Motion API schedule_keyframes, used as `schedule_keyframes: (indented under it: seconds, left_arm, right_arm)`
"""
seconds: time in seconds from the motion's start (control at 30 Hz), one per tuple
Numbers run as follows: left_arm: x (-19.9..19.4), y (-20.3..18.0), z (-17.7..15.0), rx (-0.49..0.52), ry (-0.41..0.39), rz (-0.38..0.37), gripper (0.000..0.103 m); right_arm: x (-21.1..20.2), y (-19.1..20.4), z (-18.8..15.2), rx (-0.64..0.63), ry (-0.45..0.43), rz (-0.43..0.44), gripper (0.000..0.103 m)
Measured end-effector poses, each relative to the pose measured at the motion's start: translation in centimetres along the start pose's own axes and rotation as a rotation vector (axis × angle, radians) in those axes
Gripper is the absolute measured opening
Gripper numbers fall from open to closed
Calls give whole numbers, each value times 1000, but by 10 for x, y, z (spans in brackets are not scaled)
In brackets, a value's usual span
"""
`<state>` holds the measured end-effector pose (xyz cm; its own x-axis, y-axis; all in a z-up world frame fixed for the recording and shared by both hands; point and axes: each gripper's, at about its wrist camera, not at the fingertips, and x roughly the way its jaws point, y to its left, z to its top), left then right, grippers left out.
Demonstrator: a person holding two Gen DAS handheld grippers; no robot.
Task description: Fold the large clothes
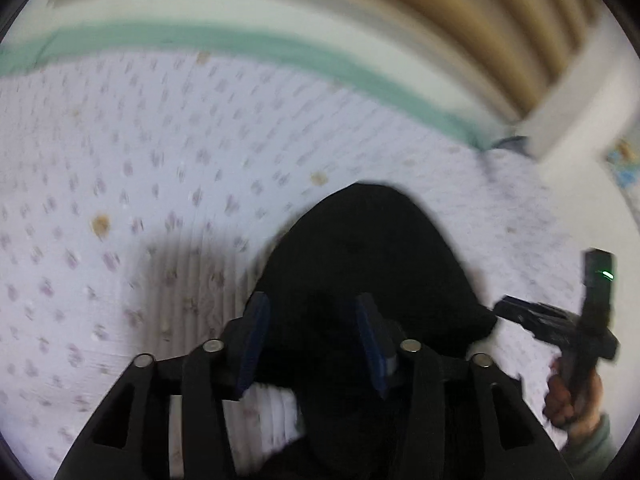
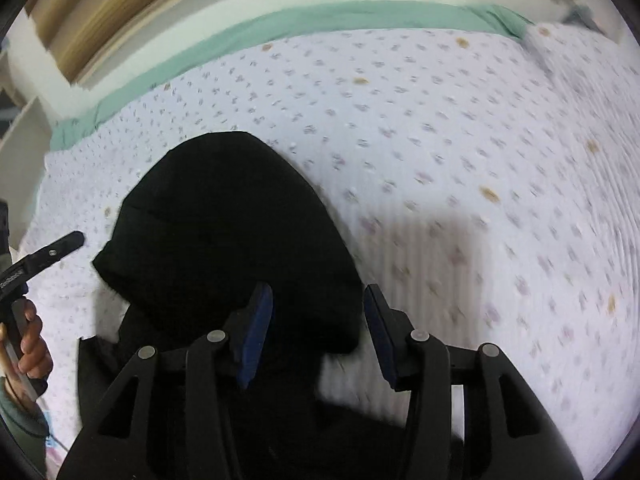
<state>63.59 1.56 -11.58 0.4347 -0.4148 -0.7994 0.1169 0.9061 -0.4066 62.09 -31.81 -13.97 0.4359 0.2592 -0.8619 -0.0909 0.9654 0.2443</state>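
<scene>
A black garment (image 1: 372, 264) lies in a rounded heap on a white bedspread with small purple flowers (image 1: 140, 168). It also shows in the right wrist view (image 2: 224, 232). My left gripper (image 1: 316, 340) is open, its blue pads (image 1: 256, 340) apart above the garment's near part, holding nothing. My right gripper (image 2: 318, 332) is open and empty, over the garment's right edge. The right gripper also shows at the right of the left wrist view (image 1: 560, 320), and the left gripper at the left edge of the right wrist view (image 2: 48, 252). Both views are blurred.
A green sheet band (image 2: 320, 20) runs along the bed's far edge. Behind it is a white wall and a wooden panel (image 1: 460, 20). A white shelf unit (image 2: 20, 152) stands beside the bed.
</scene>
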Motion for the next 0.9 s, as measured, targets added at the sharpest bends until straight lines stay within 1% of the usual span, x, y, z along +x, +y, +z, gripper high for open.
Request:
schedule_keyframes:
  seconds: [0.03, 0.07, 0.1, 0.13, 0.17, 0.23, 0.3, 0.33, 0.37, 0.43, 0.47, 0.5, 0.53, 0.57, 0.6, 0.63, 0.67, 0.73, 0.77, 0.87, 0.9]
  left_arm:
    - [13, 2, -1, -19, 24, 5, 47]
    - [33, 9, -5, -39, 71, 21, 47]
    - [47, 12, -9, -43, 107, 44, 47]
    - [58, 17, -15, -41, 133, 74, 49]
    - [67, 26, -20, -53, 152, 100, 50]
    - [70, 41, -21, -117, 154, 31, 50]
    - [65, 50, -17, -164, 161, -17, 50]
    - [61, 48, -17, -150, 156, -17, 50]
    - [55, 43, -16, -111, 148, -2, 50]
    - [40, 33, -13, -28, 125, 17, 50]
    - [31, 28, -10, 5, 107, 6, 50]
    - [19, 23, -3, 36, 85, -21, 50]
    - [14, 21, 6, 50, 74, -38, 50]
    - [9, 18, 13, 60, 66, -54, 55]
    - [4, 15, 23, 68, 62, -77, 59]
    - [4, 14, 31, 66, 63, -90, 69]
    - [5, 14, 38, 64, 64, -97, 72]
    - [17, 9, 52, 68, 93, -123, 73]
    - [29, 9, 57, 67, 128, -148, 73]
    - [68, 18, 60, 31, 226, -190, 73]
    - [78, 20, 60, 22, 248, -183, 73]
  right_arm:
    - [18, 0, 5, 0, 23, -8, 51]
    - [31, 1, 5, 2, 46, -17, 50]
    - [49, 1, 2, 1, 87, -36, 46]
    - [64, -1, -3, -7, 122, -67, 39]
    - [73, -2, -7, -17, 137, -87, 33]
    - [82, -6, -14, -22, 133, -82, 32]
    - [81, -11, -13, -14, 134, -80, 29]
    - [79, -13, -12, -15, 138, -79, 29]
    - [76, -14, -11, -23, 141, -77, 30]
    - [66, -16, -8, -45, 141, -62, 33]
    - [59, -17, -6, -56, 138, -46, 36]
    - [50, -19, -3, -63, 129, -27, 37]
    - [41, -21, 3, -65, 112, -4, 38]
    - [33, -23, 9, -62, 89, 14, 45]
    - [27, -24, 13, -58, 71, 21, 58]
    - [21, -27, 21, -51, 44, 18, 63]
    - [18, -30, 28, -47, 28, 10, 69]
    - [21, -34, 40, -46, 24, 5, 69]
    - [27, -35, 47, -45, 34, 14, 69]
    - [57, -32, 62, -35, 107, 77, 69]
    - [66, -32, 63, -33, 126, 94, 69]
